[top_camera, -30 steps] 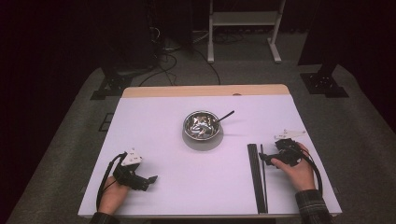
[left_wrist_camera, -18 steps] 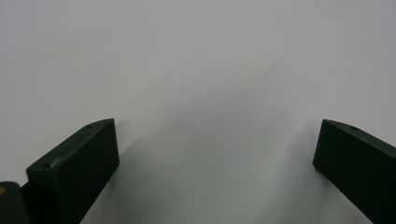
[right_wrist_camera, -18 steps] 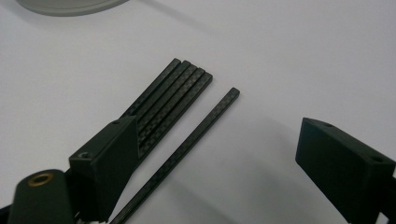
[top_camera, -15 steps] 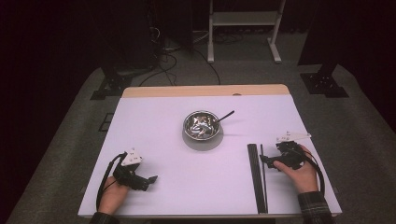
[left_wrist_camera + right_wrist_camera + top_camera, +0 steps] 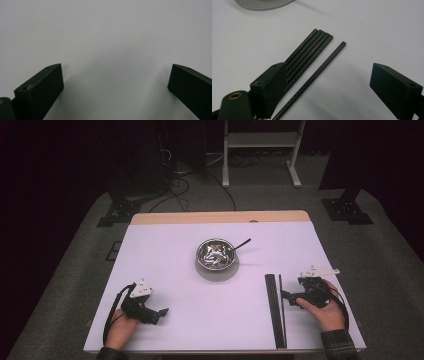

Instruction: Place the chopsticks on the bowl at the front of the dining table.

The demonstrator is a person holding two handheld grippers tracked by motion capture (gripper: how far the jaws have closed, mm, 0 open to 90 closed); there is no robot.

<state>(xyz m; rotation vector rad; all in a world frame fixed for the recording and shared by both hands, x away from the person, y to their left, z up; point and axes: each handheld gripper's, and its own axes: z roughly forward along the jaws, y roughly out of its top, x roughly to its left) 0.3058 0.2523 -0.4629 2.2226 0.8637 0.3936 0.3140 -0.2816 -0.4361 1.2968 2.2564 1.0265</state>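
Evidently the right gripper [image 5: 286, 294], jaws spread, sits low beside the black rods [image 5: 309, 53] at the lower right of the bench [image 5: 170, 255], straddling the single stray rod [image 5: 317, 72] to pinch it, while the left gripper [image 5: 161, 312], jaws also spread, idles over bare bench at lower left.

- No writing, label, brand, number or sign can be read anywhere in these pictures.
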